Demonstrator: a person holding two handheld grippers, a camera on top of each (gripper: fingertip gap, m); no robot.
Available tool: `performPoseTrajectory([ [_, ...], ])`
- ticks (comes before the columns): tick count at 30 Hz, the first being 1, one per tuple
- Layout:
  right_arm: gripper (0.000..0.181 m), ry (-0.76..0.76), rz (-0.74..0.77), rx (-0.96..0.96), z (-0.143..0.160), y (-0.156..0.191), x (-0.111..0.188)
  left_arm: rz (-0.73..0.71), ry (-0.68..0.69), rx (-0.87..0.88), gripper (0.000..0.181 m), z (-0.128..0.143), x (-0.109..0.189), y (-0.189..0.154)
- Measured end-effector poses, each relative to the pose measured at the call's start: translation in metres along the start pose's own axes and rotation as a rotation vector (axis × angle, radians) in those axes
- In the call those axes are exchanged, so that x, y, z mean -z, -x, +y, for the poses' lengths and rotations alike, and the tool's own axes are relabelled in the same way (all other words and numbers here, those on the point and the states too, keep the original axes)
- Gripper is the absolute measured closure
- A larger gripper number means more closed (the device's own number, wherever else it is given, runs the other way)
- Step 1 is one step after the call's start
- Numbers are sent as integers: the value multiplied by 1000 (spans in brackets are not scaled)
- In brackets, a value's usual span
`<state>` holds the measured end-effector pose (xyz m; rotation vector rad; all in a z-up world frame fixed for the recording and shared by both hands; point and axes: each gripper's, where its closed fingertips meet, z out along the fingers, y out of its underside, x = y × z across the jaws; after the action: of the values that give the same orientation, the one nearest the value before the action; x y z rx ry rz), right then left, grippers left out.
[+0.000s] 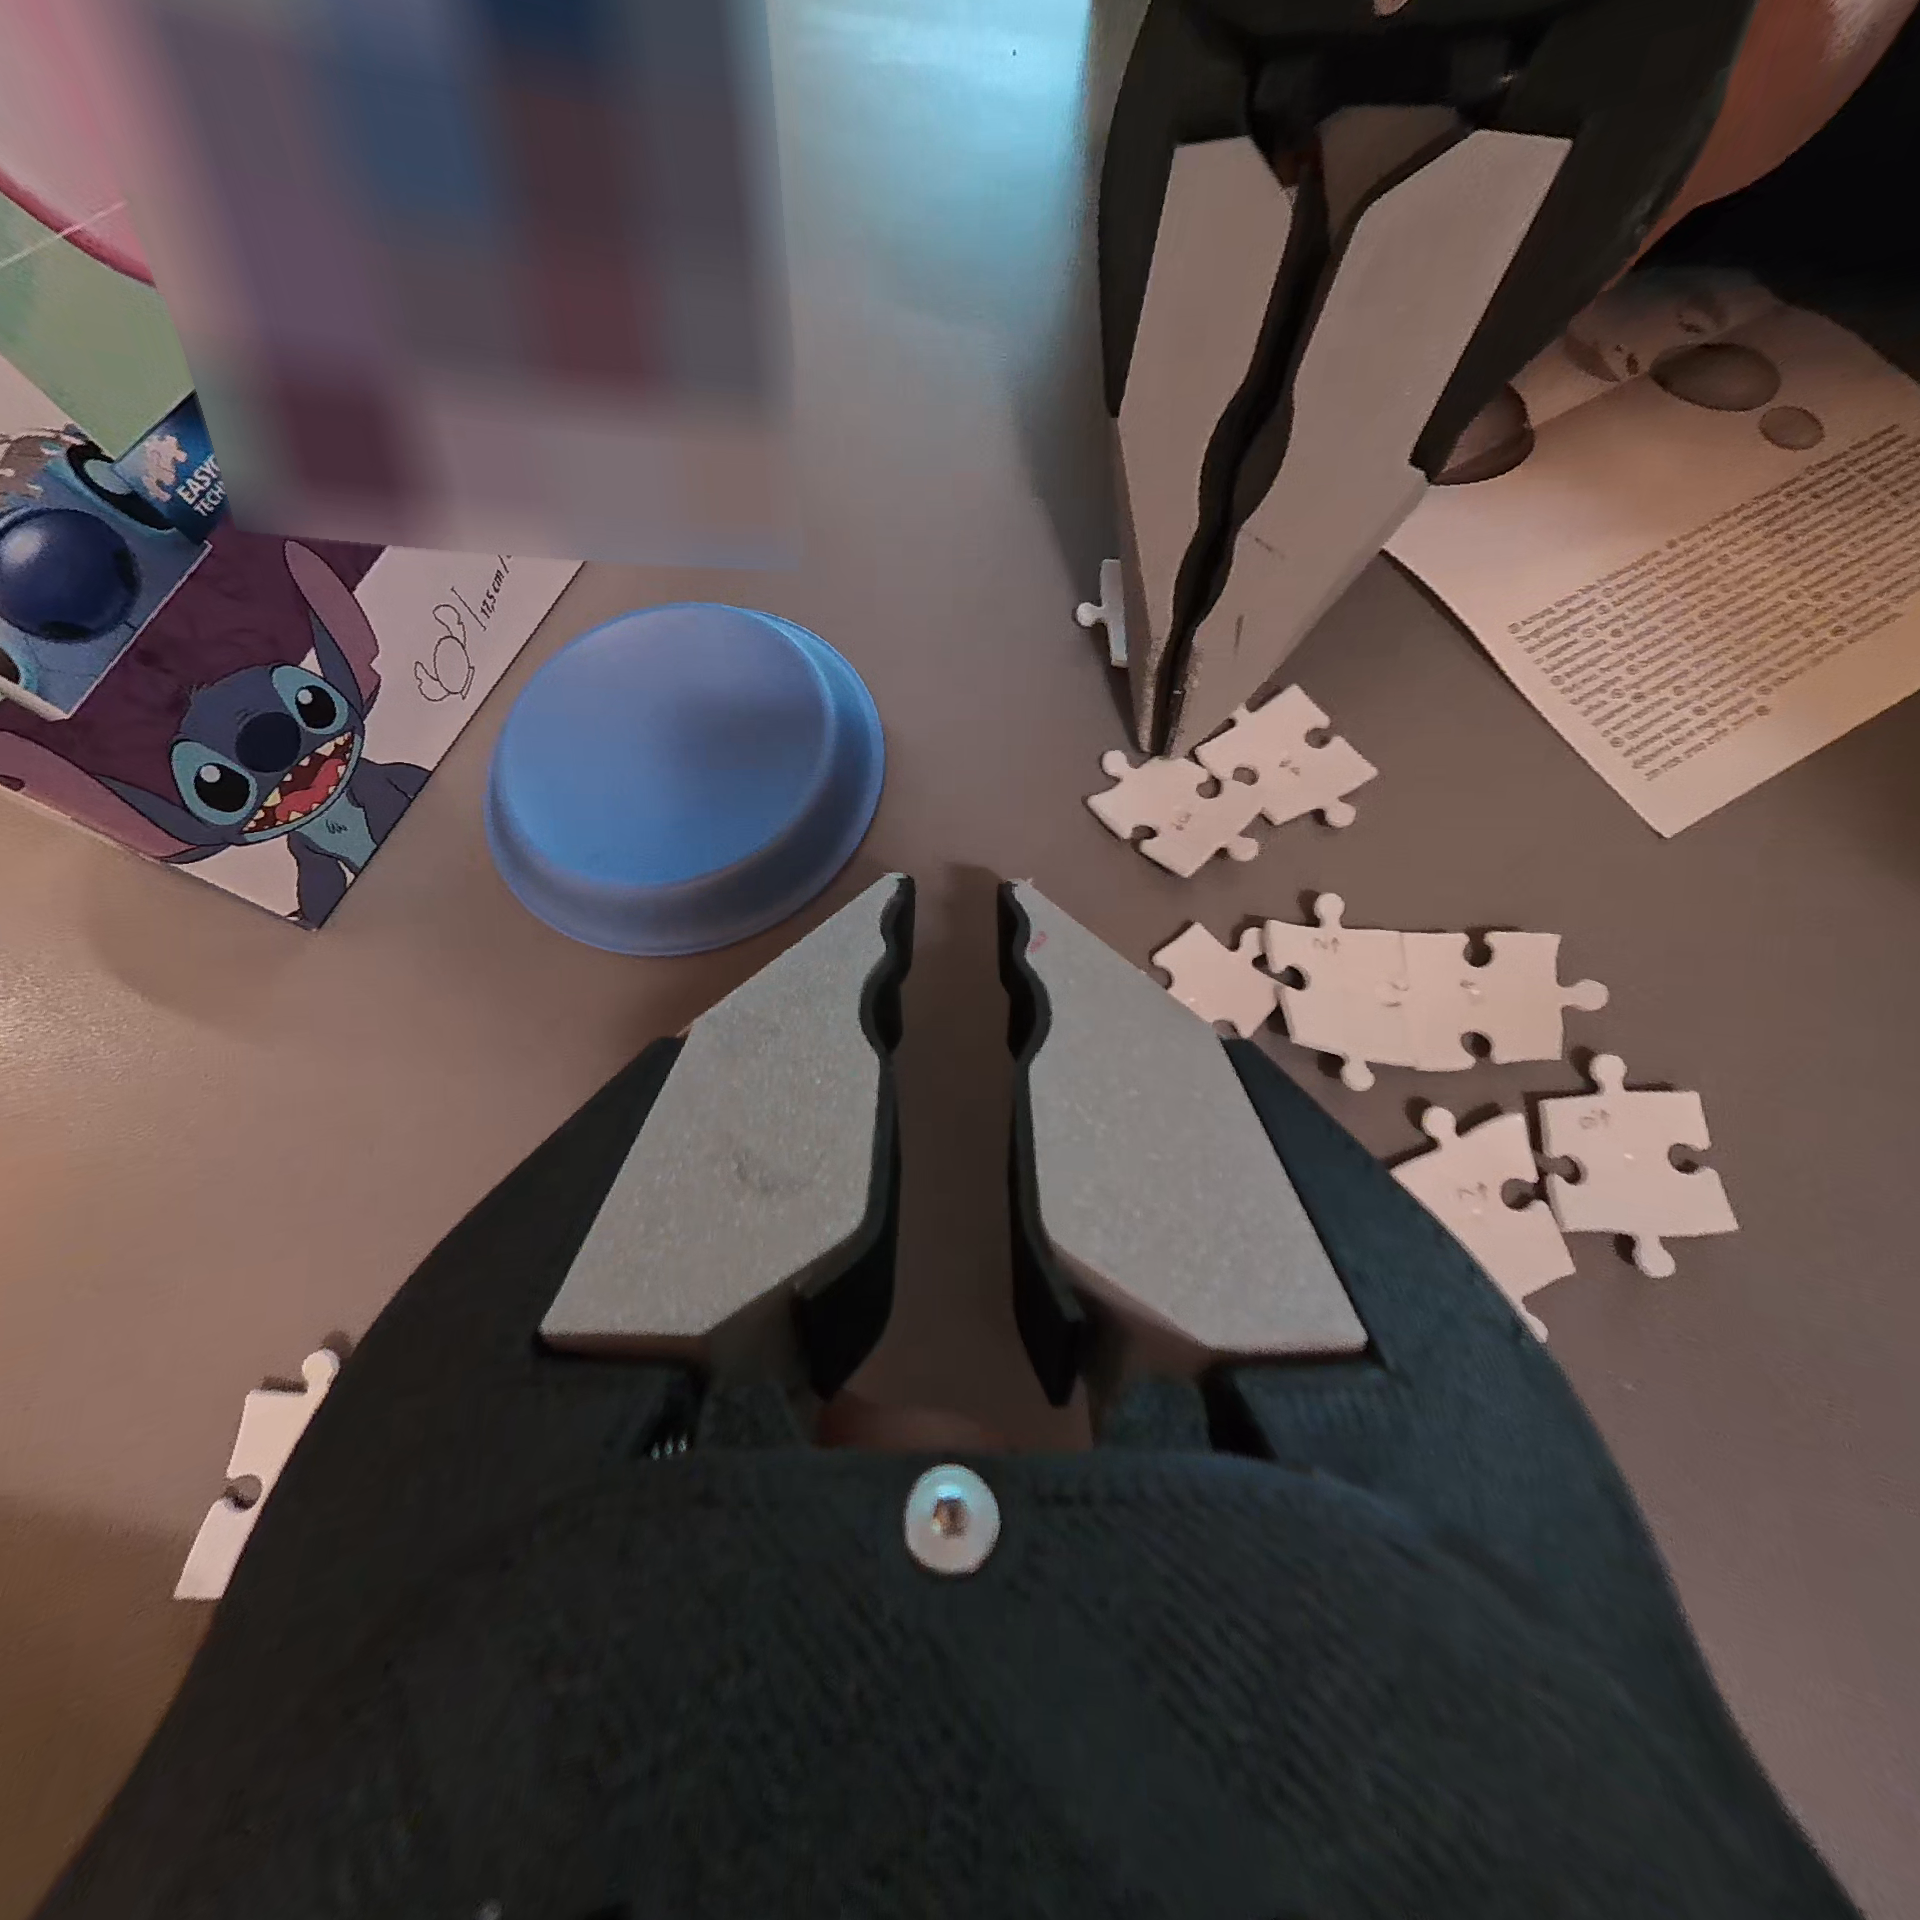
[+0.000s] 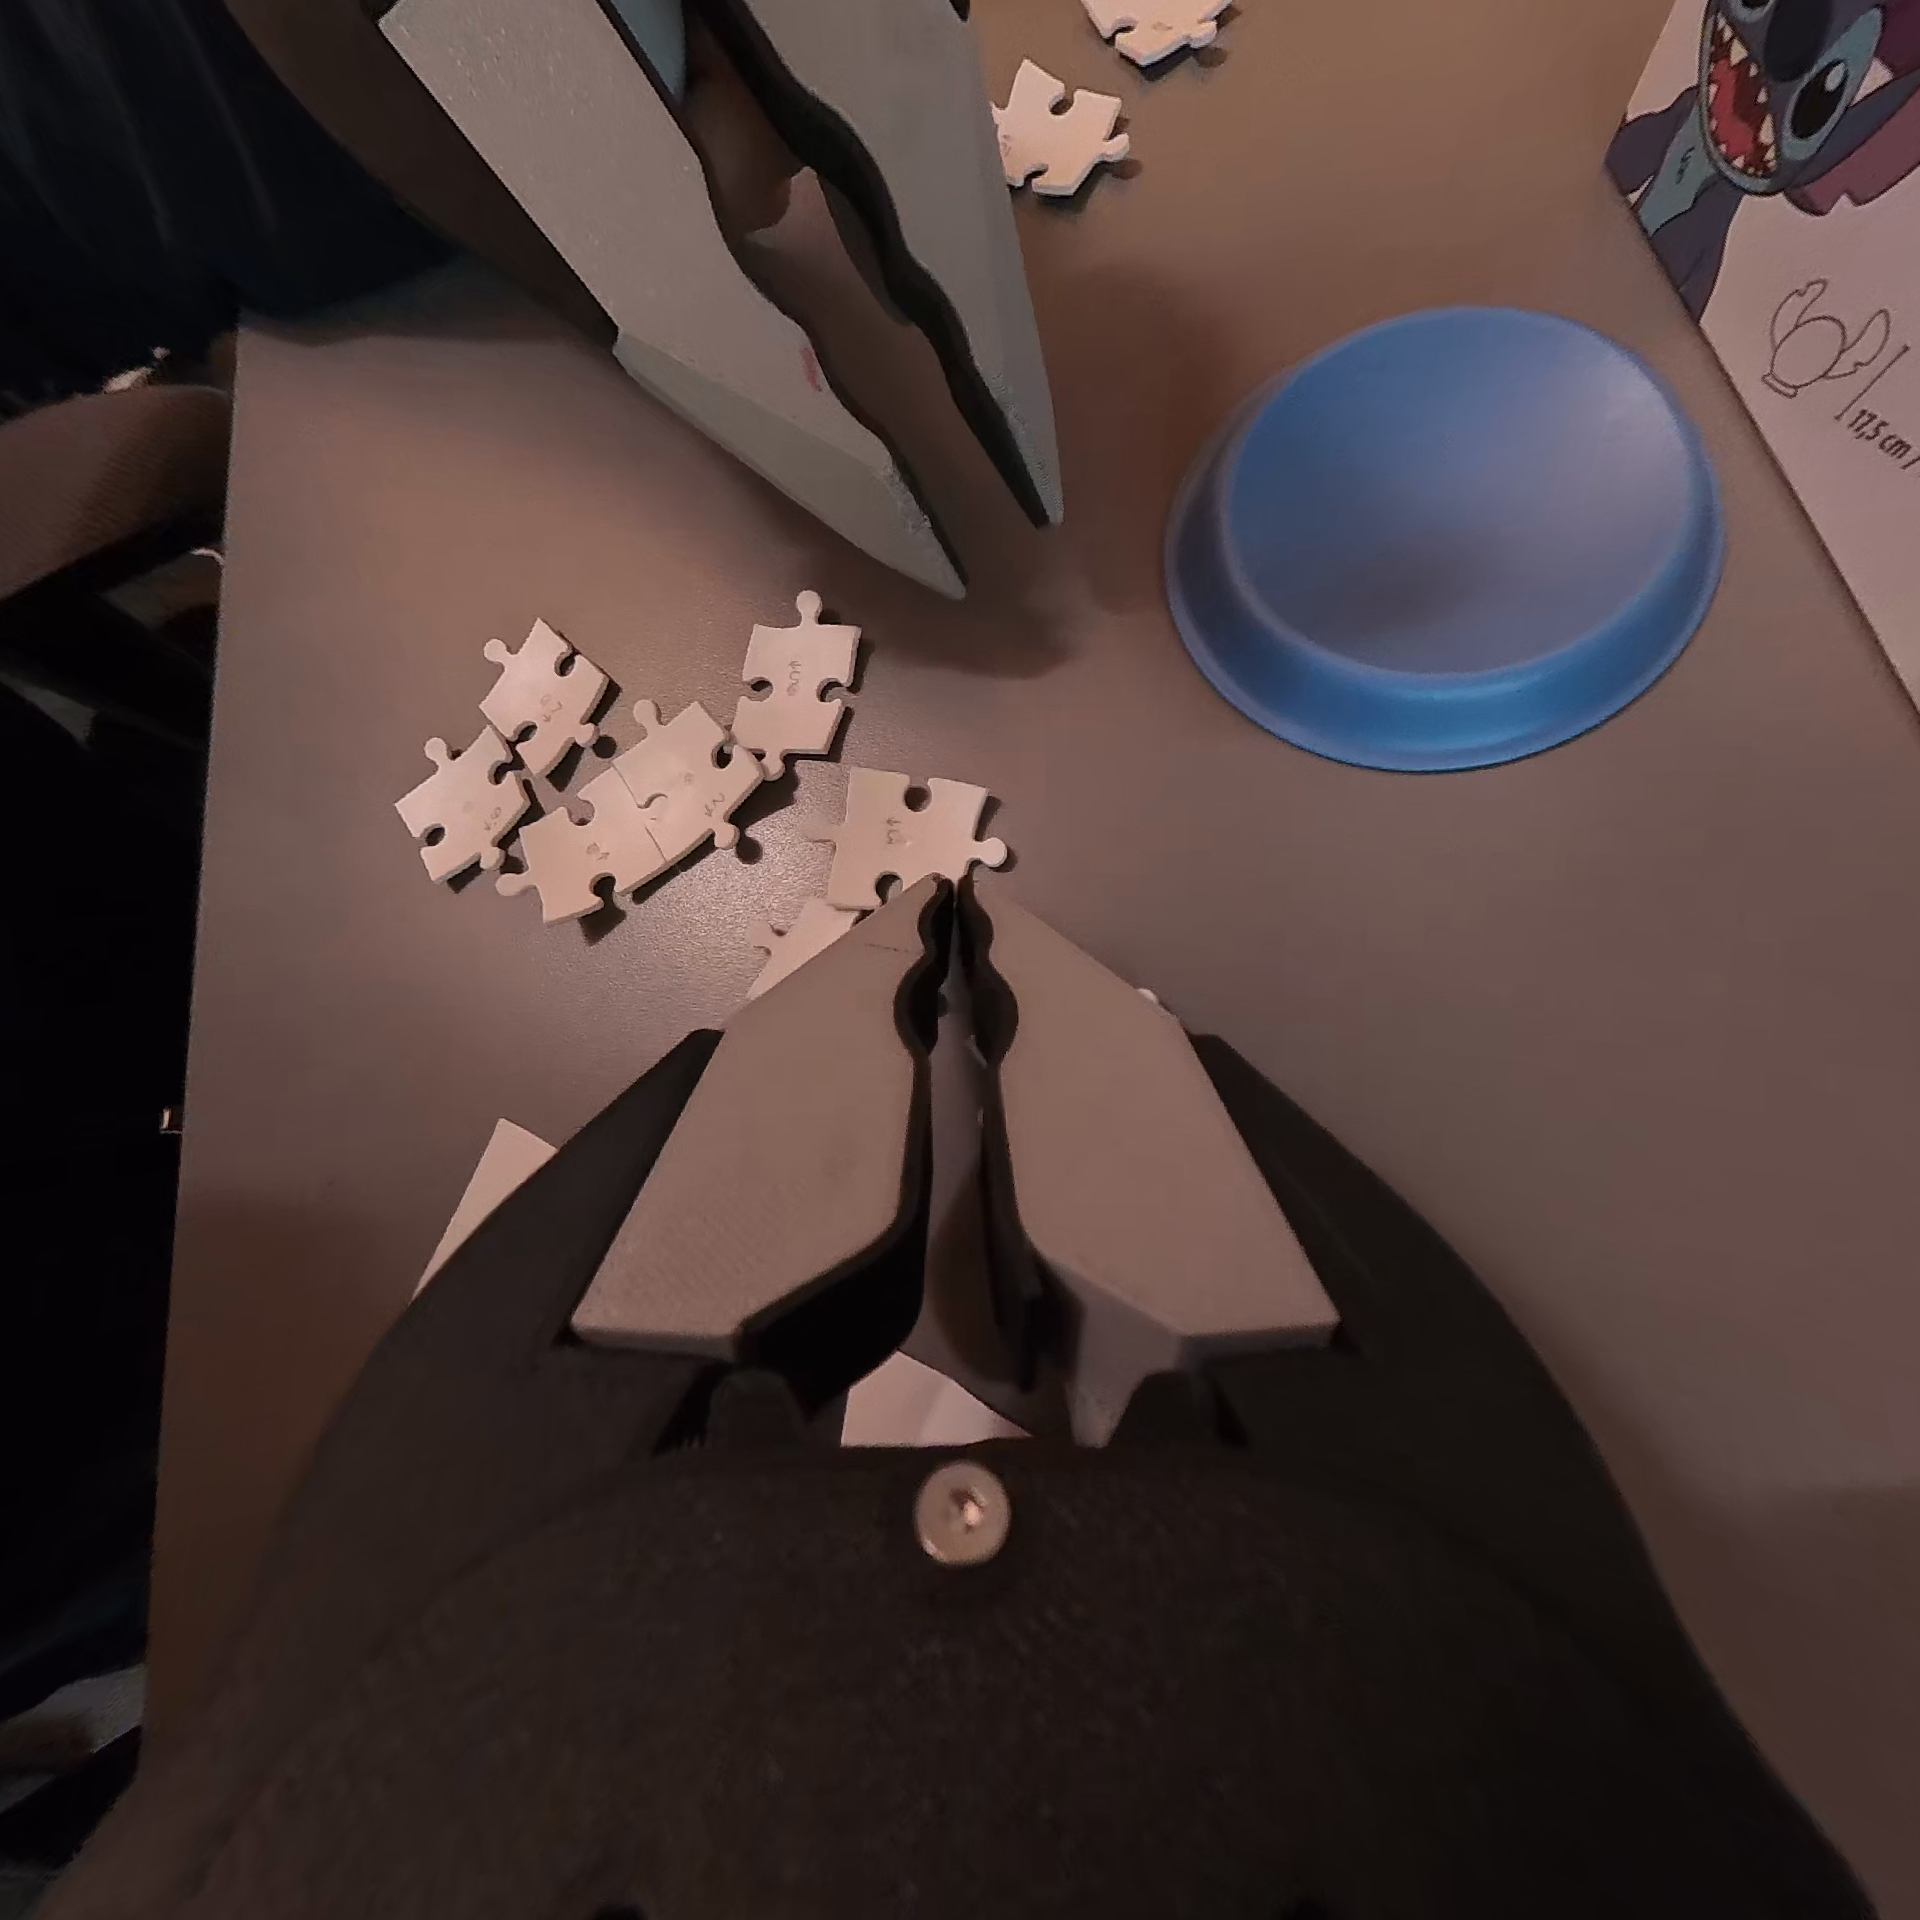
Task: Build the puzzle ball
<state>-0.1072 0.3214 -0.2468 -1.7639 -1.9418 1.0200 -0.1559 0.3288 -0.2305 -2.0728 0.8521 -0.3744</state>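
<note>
Several white puzzle pieces (image 1: 1413, 987) lie face down on the grey table (image 1: 987, 416); they also show in the right wrist view (image 2: 582, 790). My right gripper (image 2: 954, 890) is shut, its tips down at the near edge of one white piece (image 2: 914, 836). The left wrist view shows it (image 1: 1162, 740) standing steeply with its tips on that piece (image 1: 1179, 810). My left gripper (image 1: 956, 894) is open by a narrow gap and empty, hovering beside a blue stand (image 1: 686, 769). It also shows in the right wrist view (image 2: 1003, 551).
The blue stand (image 2: 1444, 540) sits upside down. The puzzle box (image 1: 260, 727) lies at the left and a printed sheet (image 1: 1683, 582) at the right. A stray piece (image 1: 260, 1455) lies by my left gripper's body; more pieces (image 2: 1060, 125) lie far off. Spacing between my two grippers at the tips: around 6 cm. The right gripper is farther from the stray piece (image 1: 260, 1455), some 20 cm, than the left, some 15 cm.
</note>
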Motion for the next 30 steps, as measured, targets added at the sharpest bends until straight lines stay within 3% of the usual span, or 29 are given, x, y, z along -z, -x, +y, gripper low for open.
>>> performPoseTrajectory([
  [1, 180, -3, 8, 3, -1, -1, 1, 3, 0, 0, 167, 0, 0, -1],
  [6, 138, -48, 9, -23, -12, 2, 9, 18, 1, 2, 167, 0, -1, -4],
  [11, 135, -29, 126, -12, -14, 0, 5, 16, 5, -2, 167, 0, -1, -4],
  [14, 133, 4, 120, -19, -11, 9, -3, 14, 6, -2, 167, 1, -1, -3],
  [19, 144, 45, 198, 33, -5, 4, -6, 19, 12, -2, 167, 2, -1, -4],
  [26, 152, 25, 189, 93, -6, 5, -7, 35, 10, -16, 167, 0, -2, -10],
  [28, 172, 10, 168, 108, -8, 8, -6, 47, -6, -1, 167, -3, 0, -11],
  [30, 175, -22, 152, 117, -13, 11, -3, 64, -22, 24, 167, -6, 2, -11],
])
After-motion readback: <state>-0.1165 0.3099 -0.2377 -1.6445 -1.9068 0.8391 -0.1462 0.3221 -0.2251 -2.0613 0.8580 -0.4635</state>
